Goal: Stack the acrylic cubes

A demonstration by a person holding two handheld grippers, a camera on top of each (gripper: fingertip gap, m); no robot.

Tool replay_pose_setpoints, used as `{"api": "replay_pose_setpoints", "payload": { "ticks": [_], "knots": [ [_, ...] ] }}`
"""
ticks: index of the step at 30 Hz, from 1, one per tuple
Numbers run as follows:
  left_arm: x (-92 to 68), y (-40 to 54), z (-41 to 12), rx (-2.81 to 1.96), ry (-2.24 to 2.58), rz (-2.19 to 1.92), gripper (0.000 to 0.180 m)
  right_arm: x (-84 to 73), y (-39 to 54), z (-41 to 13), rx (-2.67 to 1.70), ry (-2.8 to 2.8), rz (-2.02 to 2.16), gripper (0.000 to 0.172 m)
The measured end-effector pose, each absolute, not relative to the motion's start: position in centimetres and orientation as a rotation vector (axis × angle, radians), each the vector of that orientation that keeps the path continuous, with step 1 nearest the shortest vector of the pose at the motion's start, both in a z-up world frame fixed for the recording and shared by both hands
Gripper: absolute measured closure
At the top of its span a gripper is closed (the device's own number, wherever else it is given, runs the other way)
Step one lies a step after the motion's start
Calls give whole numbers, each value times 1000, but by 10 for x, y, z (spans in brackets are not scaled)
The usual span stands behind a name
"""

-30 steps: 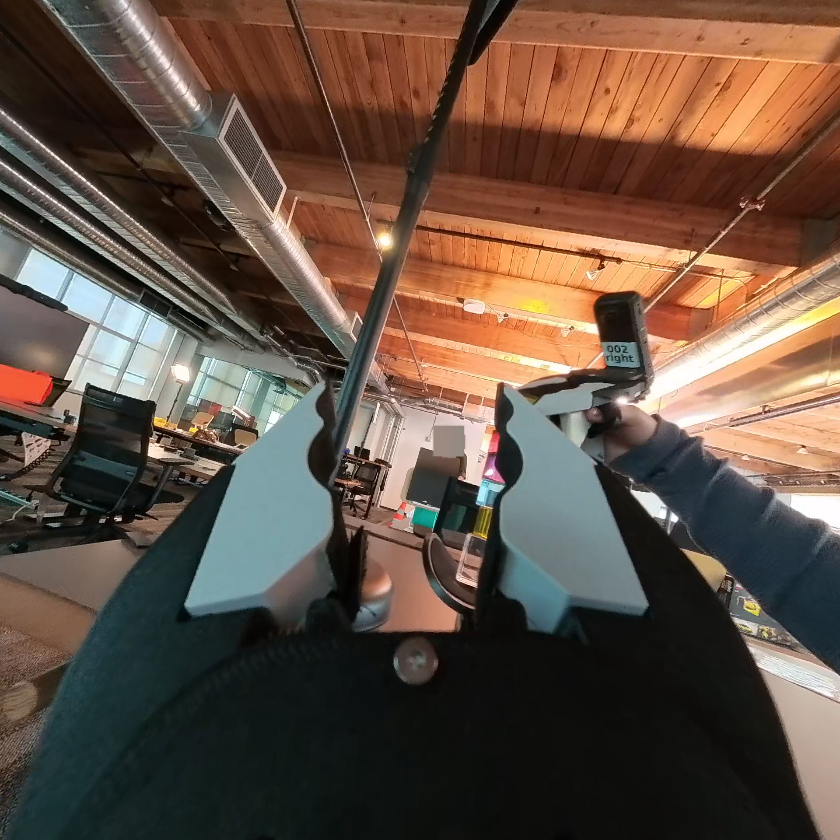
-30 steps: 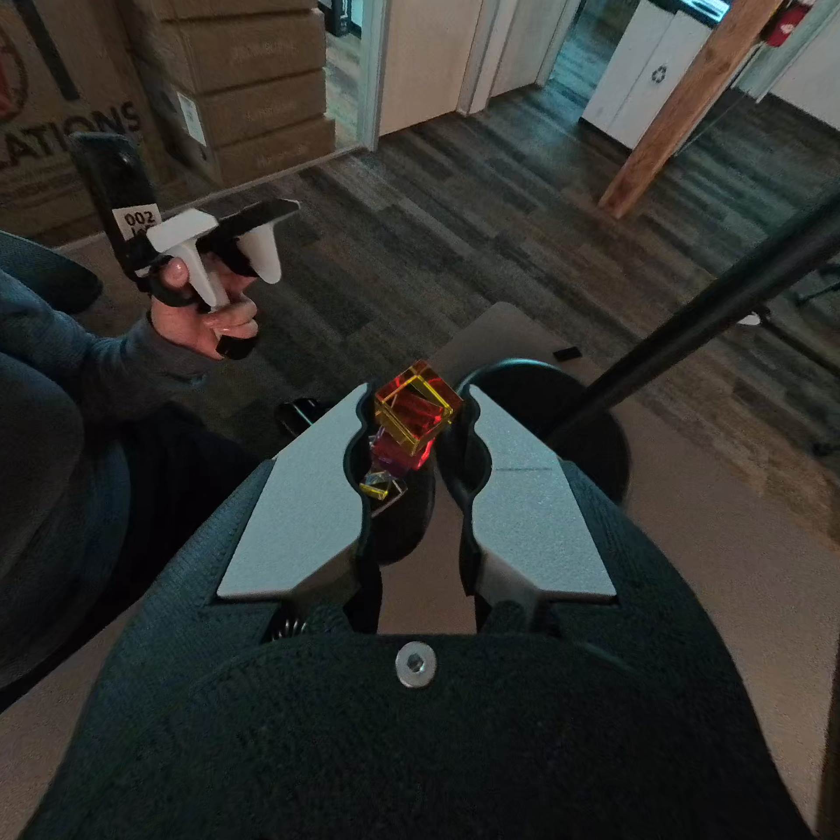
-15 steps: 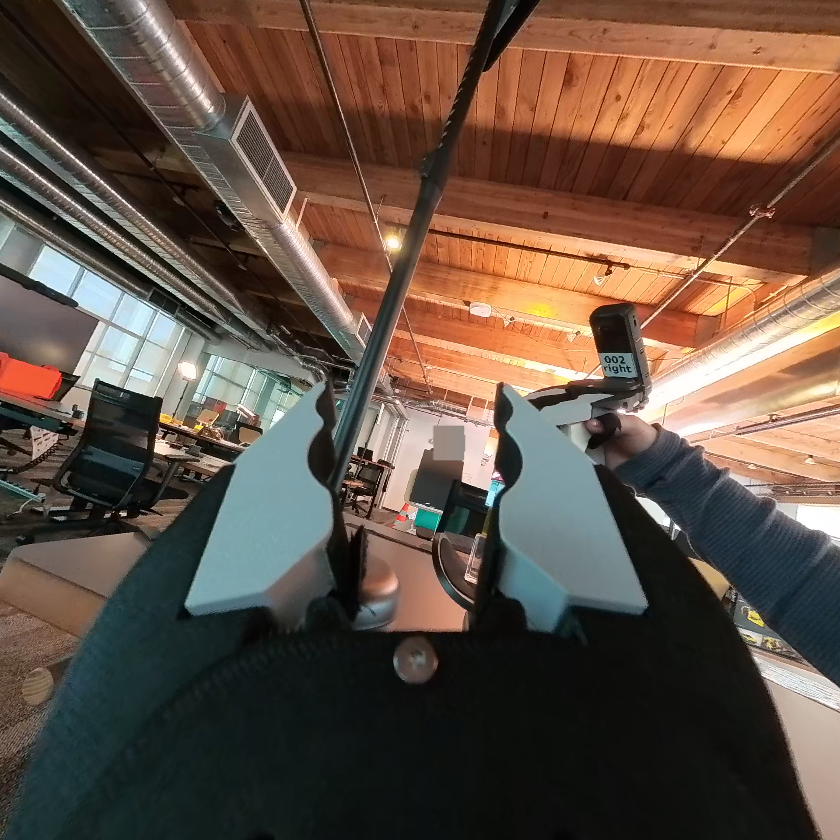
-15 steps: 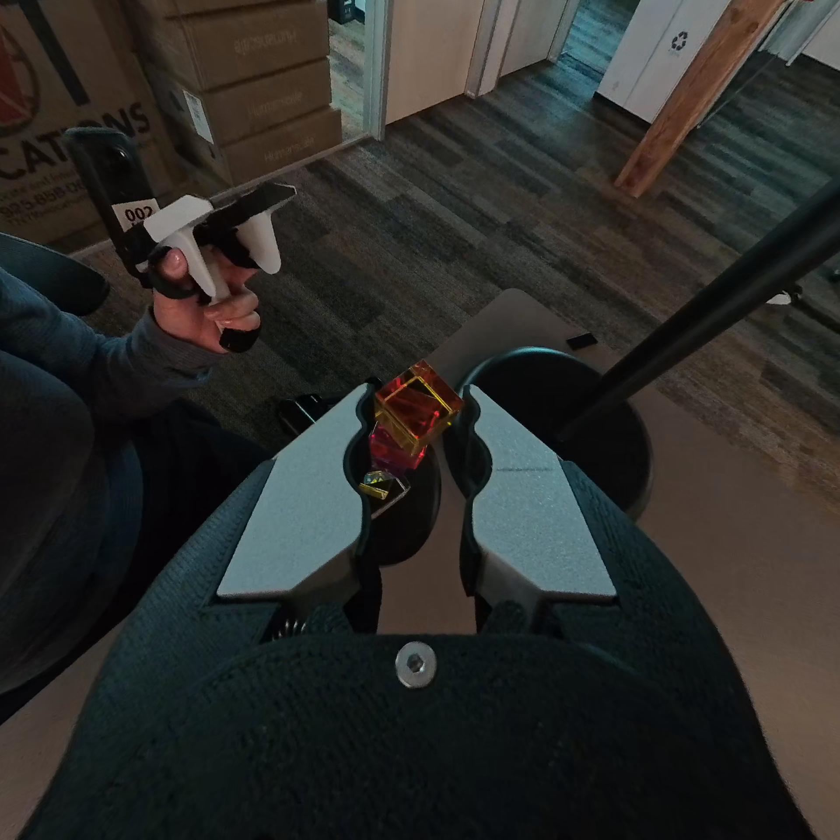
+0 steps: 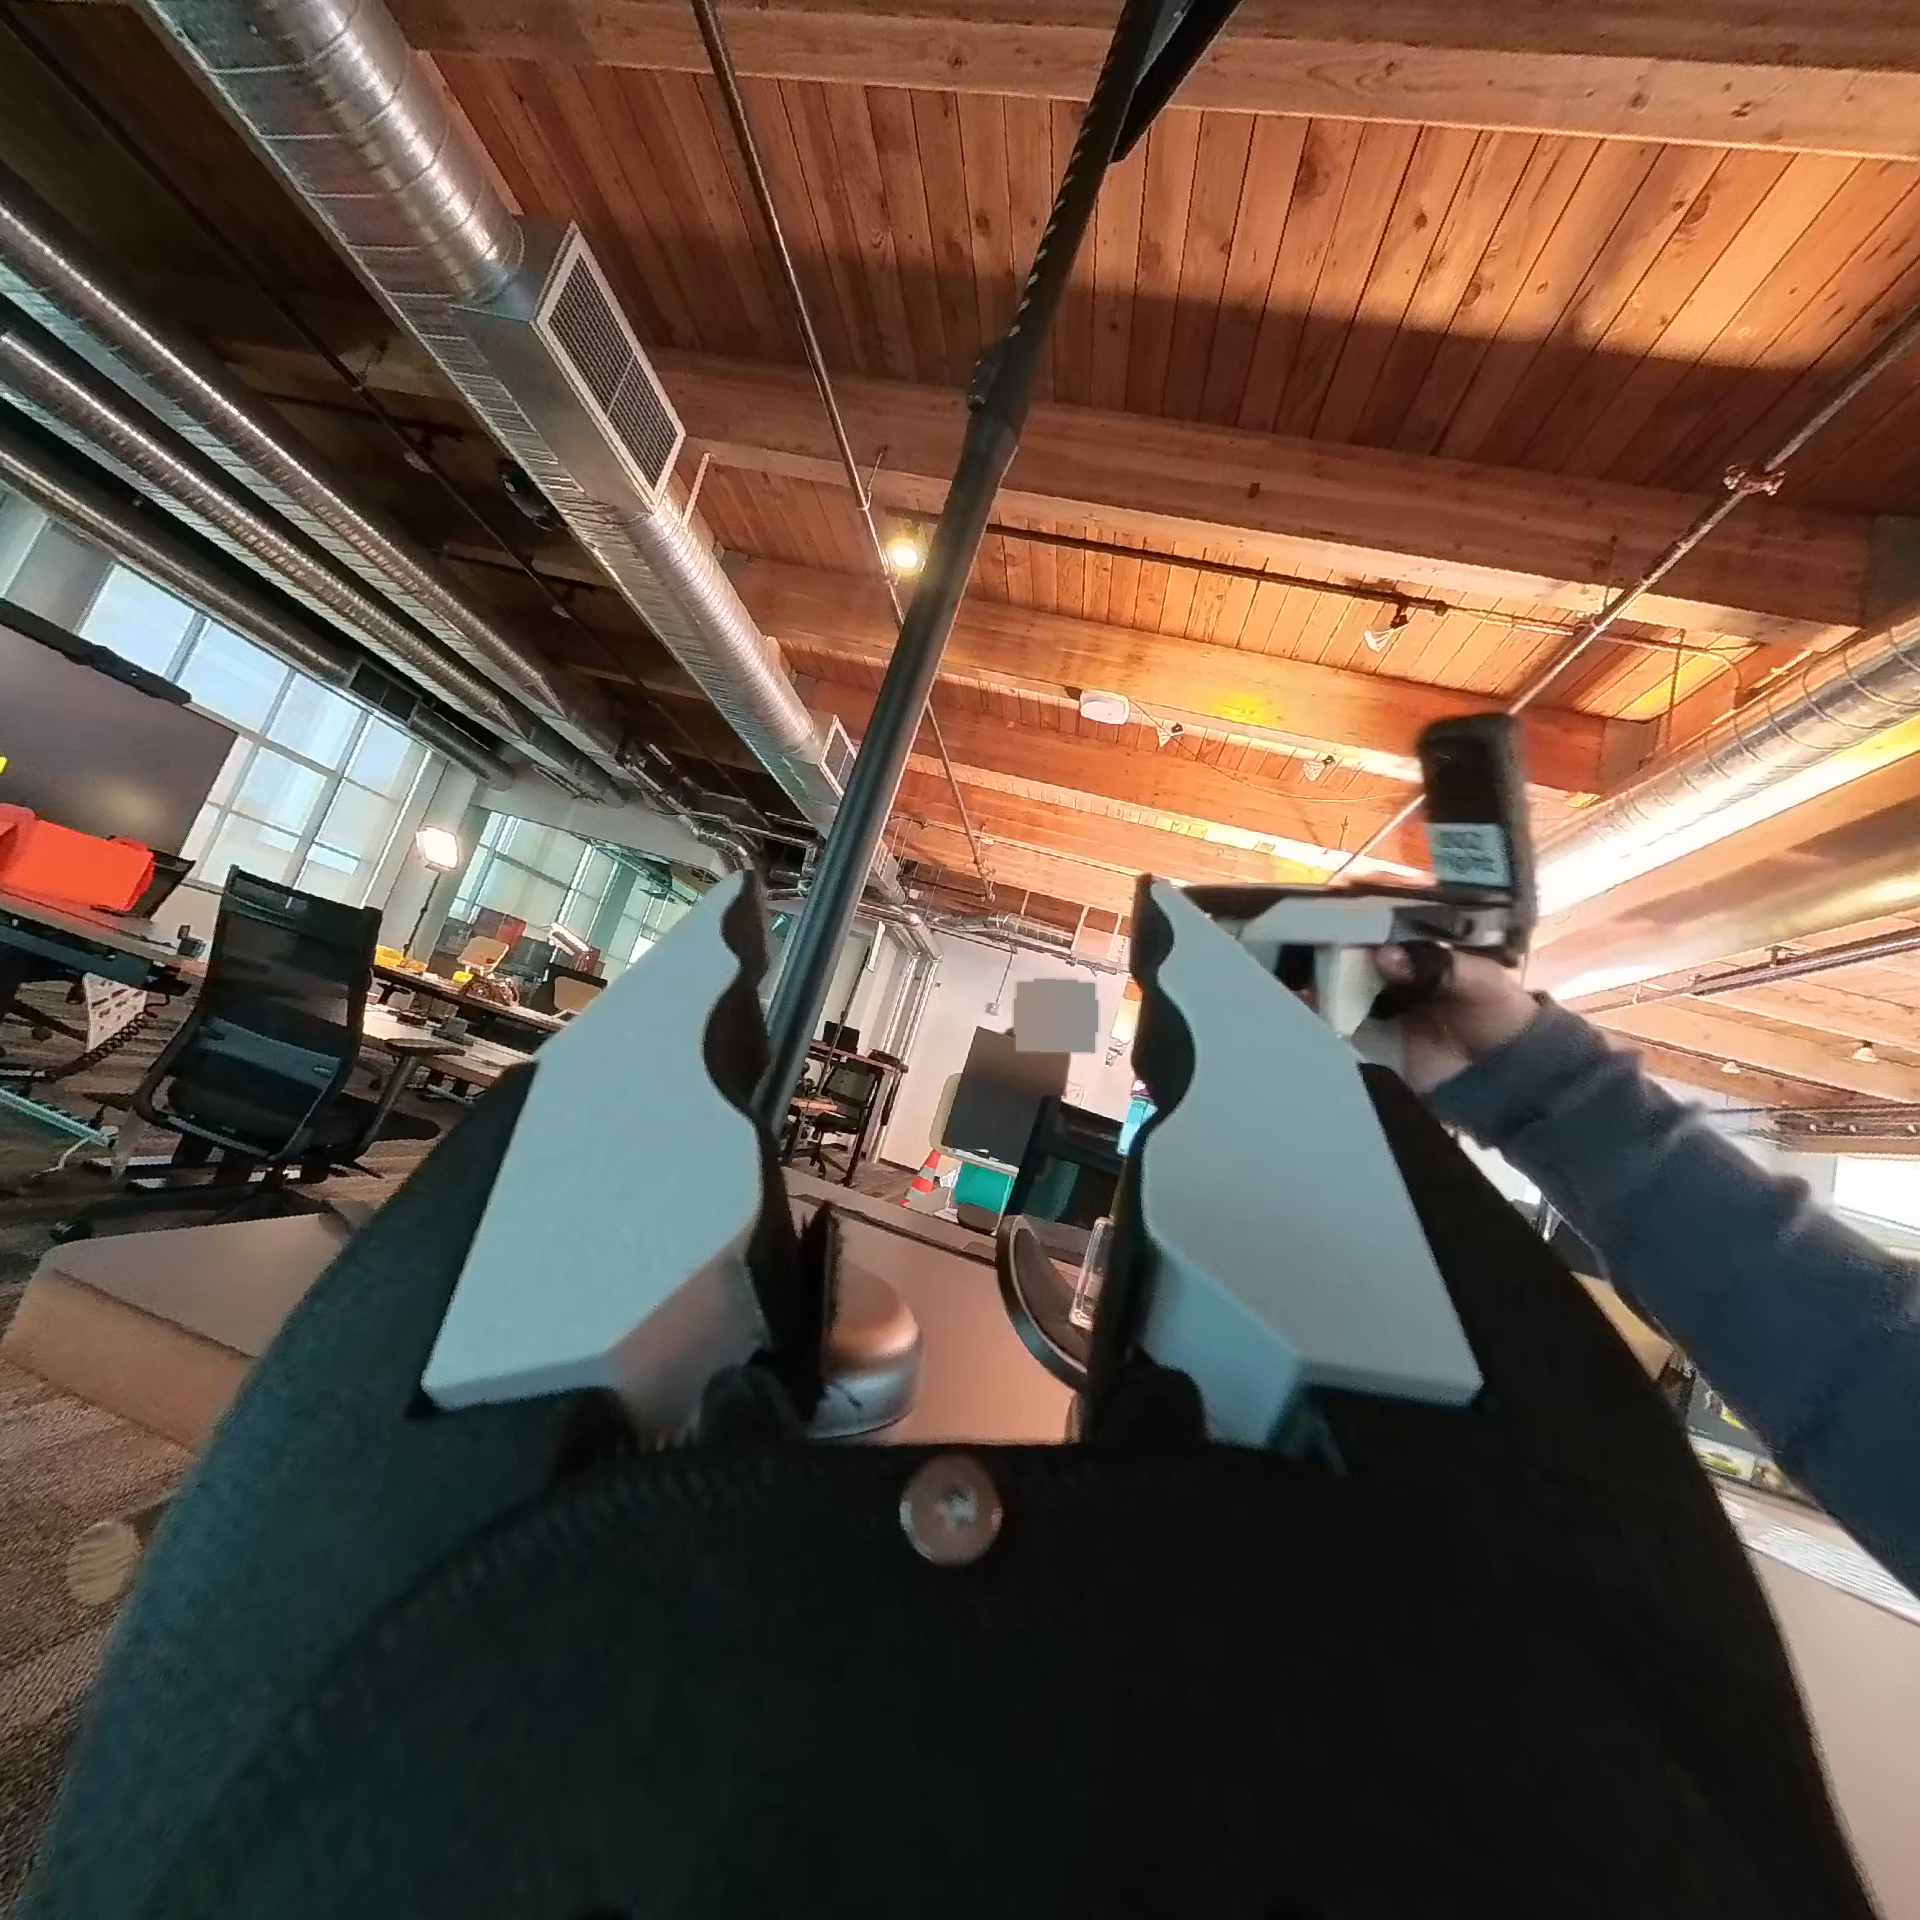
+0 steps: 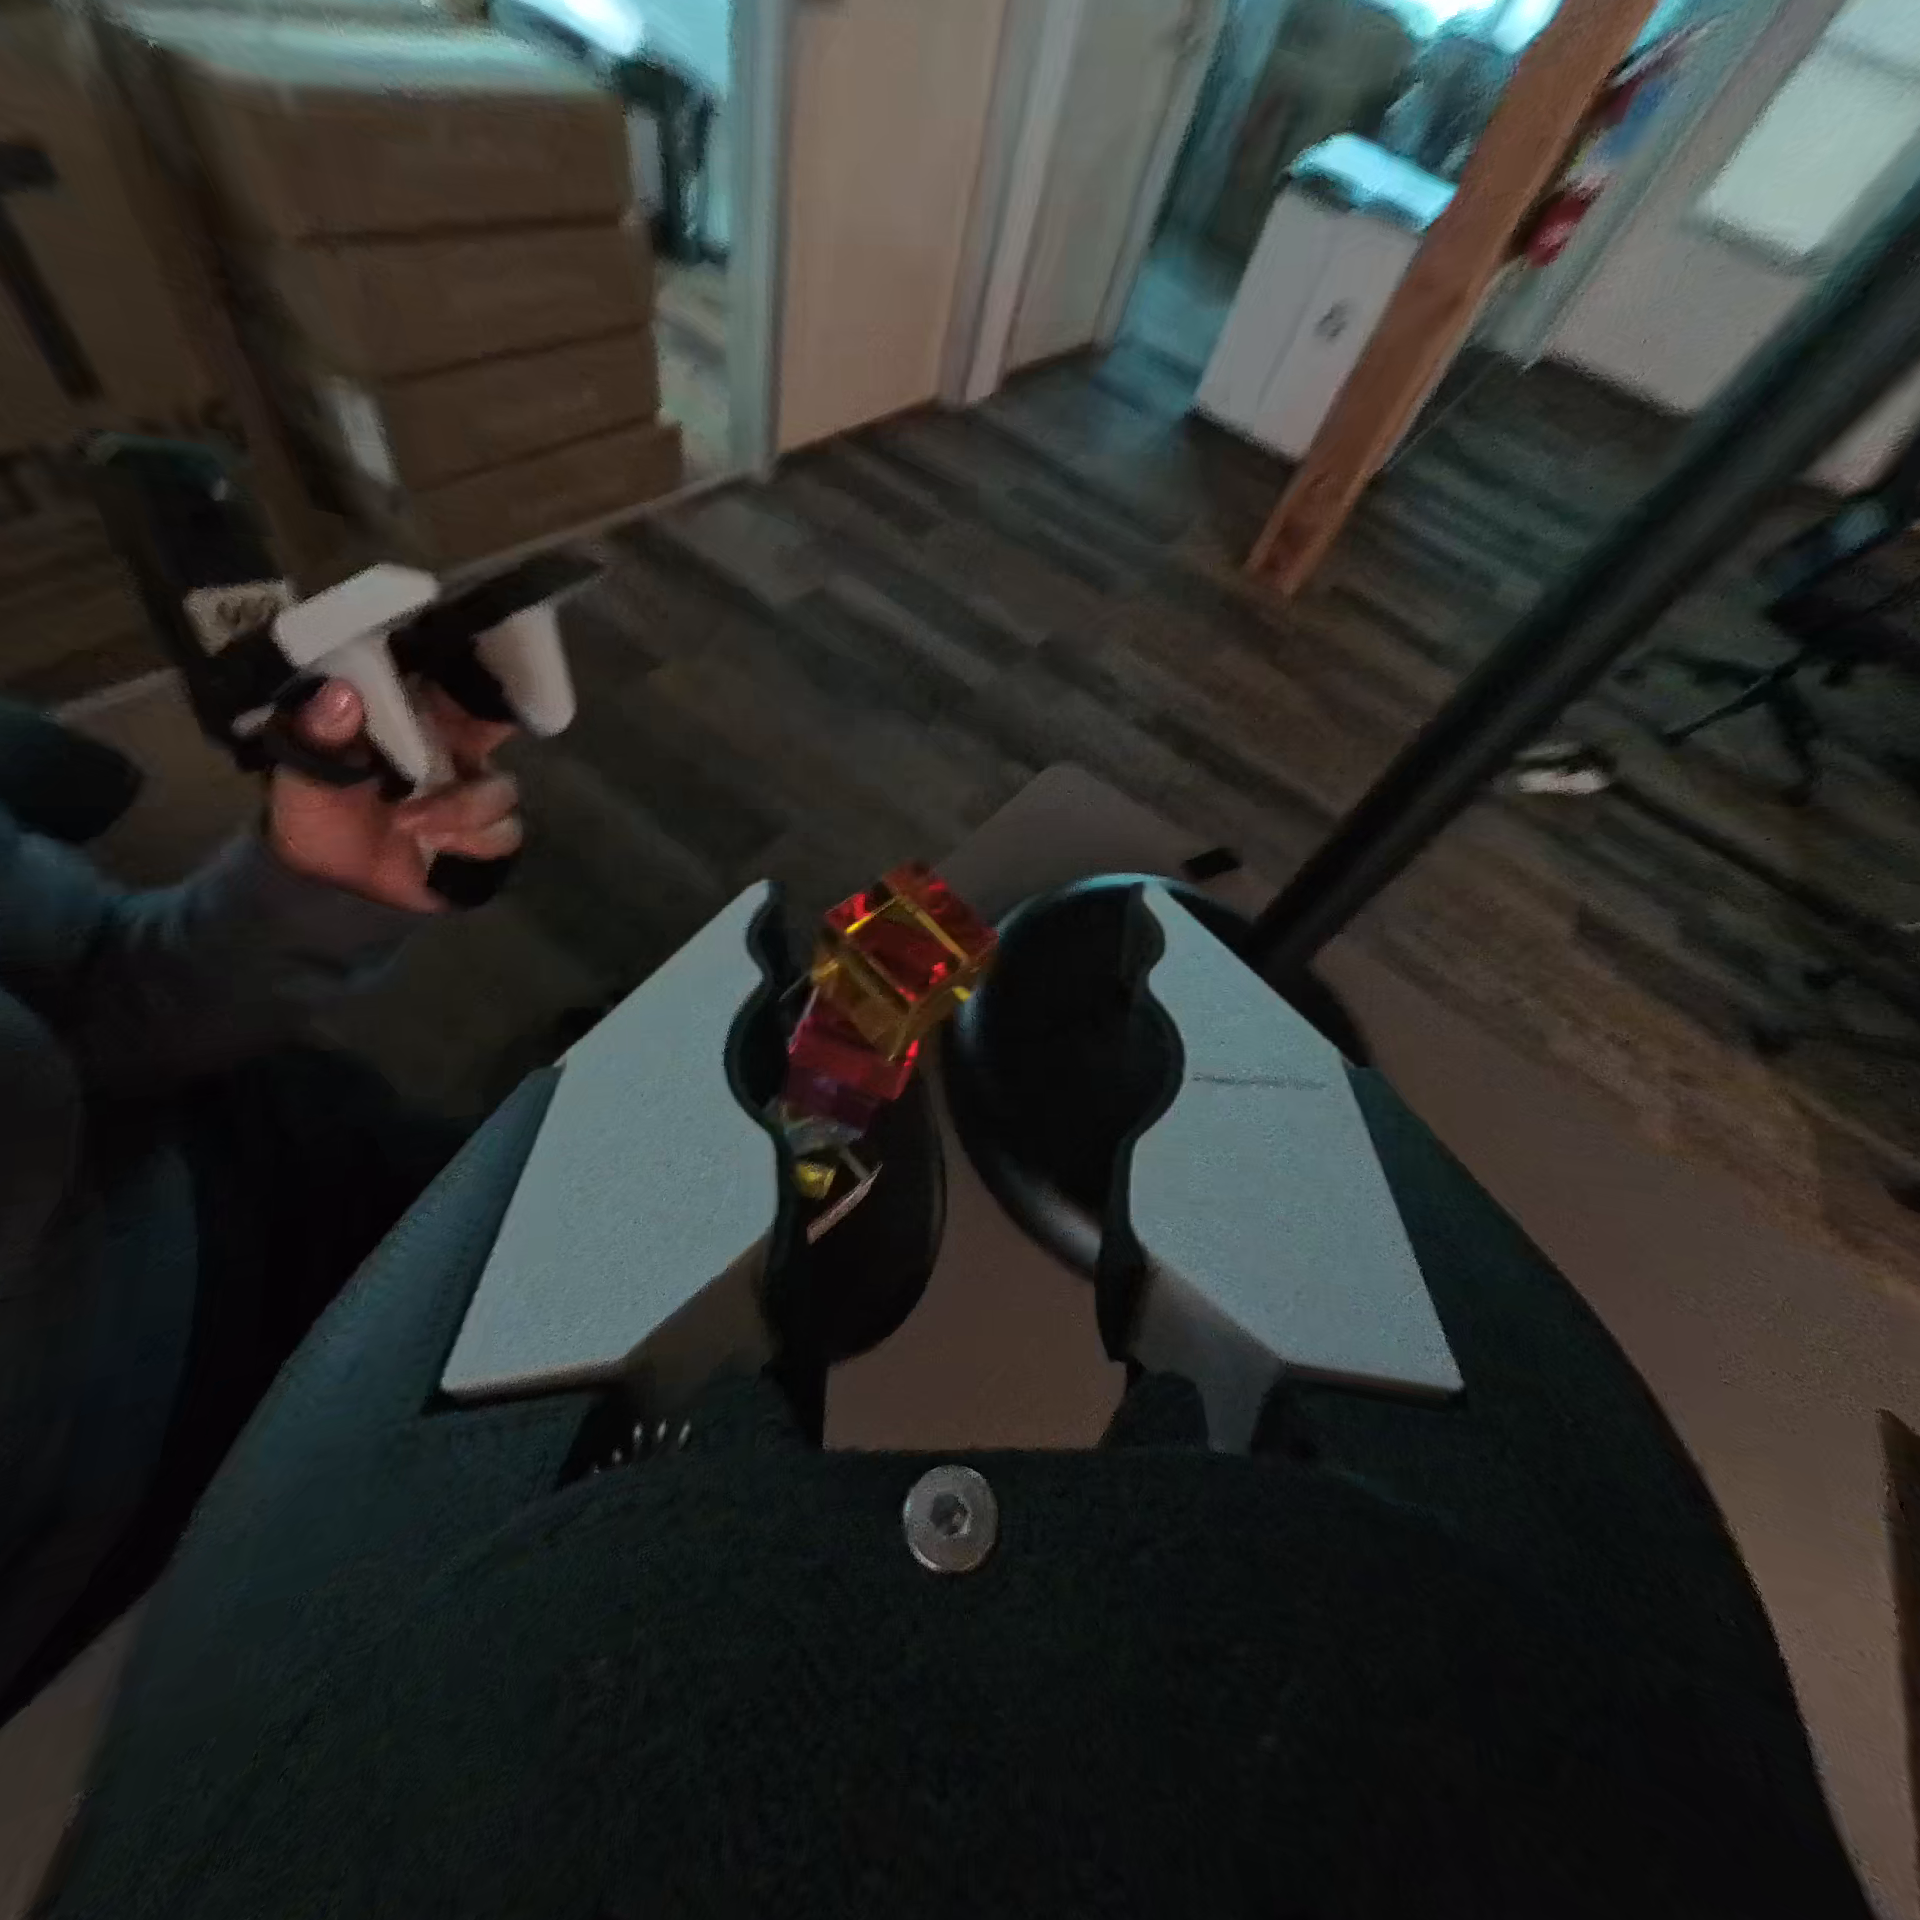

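One stack of clear cubes (image 6: 899,982), R view only.

Both grippers, left gripper (image 5: 940,997) and right gripper (image 6: 948,997), match: pale grey wedge fingers (image 5: 623,1164) with black scalloped inner edges, mounted in a black textured housing (image 5: 935,1683) with one silver screw (image 5: 950,1523) at centre. A dark grey-blue ribbed sleeve (image 5: 1704,1278) covers each forearm.
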State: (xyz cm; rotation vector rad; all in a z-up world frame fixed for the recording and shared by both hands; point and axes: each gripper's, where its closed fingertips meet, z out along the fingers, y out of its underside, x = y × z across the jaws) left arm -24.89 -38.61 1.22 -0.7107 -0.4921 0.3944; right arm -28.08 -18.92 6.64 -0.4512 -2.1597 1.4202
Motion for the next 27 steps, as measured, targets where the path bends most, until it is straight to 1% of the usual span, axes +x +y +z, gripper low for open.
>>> {"api": "replay_pose_setpoints", "payload": {
  "ticks": [2,7,12,16,18,21,24,25,27],
  "knots": [
    [-250,-388,11,-710,-497,400,111,-276,-181,80,-471,-2000,1476,103],
    [-256,-394,9,-705,-514,411,110,-250,-152,95,-469,-1572,1461,101],
    [-259,-395,8,-707,-522,420,110,-227,-137,68,-445,-1418,1190,104],
    [-259,-393,9,-700,-523,429,110,-202,-164,58,-231,-1298,1134,118],
    [-258,-388,9,-706,-518,434,110,-200,-185,41,-124,-1335,1076,125],
    [-258,-381,7,-721,-514,431,110,-207,-210,10,-71,-1474,1004,129],
    [-258,-373,6,-731,-511,414,110,-207,-228,-12,-55,-1535,1026,134],
    [-258,-370,5,-737,-510,406,110,-206,-233,-19,-52,-1542,1026,137],
    [-258,-365,4,-749,-505,394,110,-208,-241,-38,-37,-1553,1001,150]
  ]
}}
